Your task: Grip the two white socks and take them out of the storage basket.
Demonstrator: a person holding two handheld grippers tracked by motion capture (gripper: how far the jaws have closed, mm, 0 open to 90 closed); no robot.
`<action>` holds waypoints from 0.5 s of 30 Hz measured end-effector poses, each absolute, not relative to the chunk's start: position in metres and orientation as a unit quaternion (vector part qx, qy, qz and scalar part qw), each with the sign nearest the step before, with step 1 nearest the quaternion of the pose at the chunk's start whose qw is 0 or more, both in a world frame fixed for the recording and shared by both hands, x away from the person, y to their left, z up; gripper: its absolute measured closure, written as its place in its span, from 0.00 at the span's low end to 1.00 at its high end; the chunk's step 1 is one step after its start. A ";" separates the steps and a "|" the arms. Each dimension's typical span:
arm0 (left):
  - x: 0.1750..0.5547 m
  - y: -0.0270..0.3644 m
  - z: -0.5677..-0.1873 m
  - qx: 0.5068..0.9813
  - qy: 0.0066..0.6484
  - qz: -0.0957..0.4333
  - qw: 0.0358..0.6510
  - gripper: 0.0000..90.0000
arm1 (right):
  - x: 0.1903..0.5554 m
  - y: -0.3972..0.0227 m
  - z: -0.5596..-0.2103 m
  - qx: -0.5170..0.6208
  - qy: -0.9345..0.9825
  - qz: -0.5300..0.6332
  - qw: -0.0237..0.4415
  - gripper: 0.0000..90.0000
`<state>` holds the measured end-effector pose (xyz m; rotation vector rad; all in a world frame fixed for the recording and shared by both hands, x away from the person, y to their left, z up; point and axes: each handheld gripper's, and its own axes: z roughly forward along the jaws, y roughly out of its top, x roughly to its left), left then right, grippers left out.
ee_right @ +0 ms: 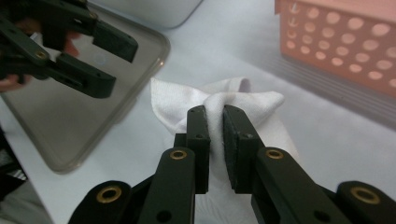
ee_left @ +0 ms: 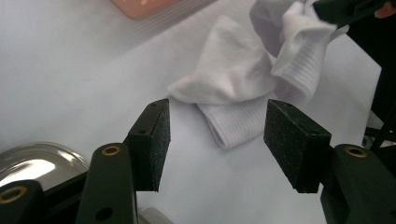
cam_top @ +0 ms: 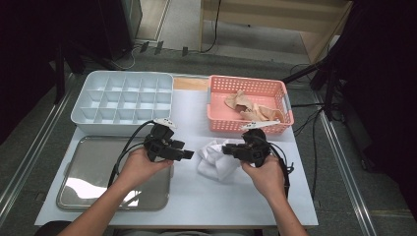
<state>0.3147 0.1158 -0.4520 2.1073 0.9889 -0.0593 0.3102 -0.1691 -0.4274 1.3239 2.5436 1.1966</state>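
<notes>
Nearest the person's edge of the white table (cam_top: 206, 201), two forearms come in and each hand carries a gripper. On the near left lies a shiny metal tray (cam_top: 88, 191), with nothing on it. The left gripper (cam_top: 189, 155) hovers just past the tray's right edge with its jaws spread wide and nothing between them; in the left gripper view they frame the ribbed cuff end of the white sock (ee_left: 243, 88), which lies a little beyond the pads, not touching them. The right gripper (ee_right: 214, 140) is clamped on a fold of that white sock (ee_right: 219, 102), the cloth pinched up between the two pads while the rest sags onto the table just in front of the person, between the two tools. Whether this is one sock or a pair bunched together I cannot tell.

Farther back, a pink perforated basket (cam_top: 248, 125) stands at the right and holds a few beige socks (cam_top: 248, 107). At the far left sits a white divider box (cam_top: 123, 98) whose compartments all look empty.

By my reading the work is at an early stage: one sock is out of the basket and gripped on one side, the free gripper has yet to take the cuff, and folding, placing in a compartment and the beige socks all remain
</notes>
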 end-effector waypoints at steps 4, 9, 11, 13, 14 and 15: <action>0.314 0.114 -0.454 0.837 0.384 -0.017 0.390 0.47 | 0.312 -0.160 -0.446 0.424 0.825 0.375 0.000 0.91; 0.314 0.111 -0.458 0.842 0.381 -0.015 0.382 0.47 | 0.311 -0.150 -0.463 0.410 0.832 0.374 0.004 0.91; 0.313 0.111 -0.458 0.842 0.380 -0.015 0.383 0.47 | 0.313 -0.150 -0.469 0.413 0.833 0.370 0.002 0.91; 0.313 0.110 -0.459 0.841 0.380 -0.014 0.385 0.47 | 0.314 -0.150 -0.472 0.416 0.832 0.367 0.001 0.91; 0.313 0.110 -0.460 0.841 0.381 -0.014 0.385 0.47 | 0.315 -0.151 -0.475 0.420 0.832 0.362 -0.003 0.91; 0.313 0.110 -0.460 0.841 0.381 -0.015 0.384 0.47 | 0.315 -0.151 -0.477 0.420 0.833 0.360 -0.005 0.90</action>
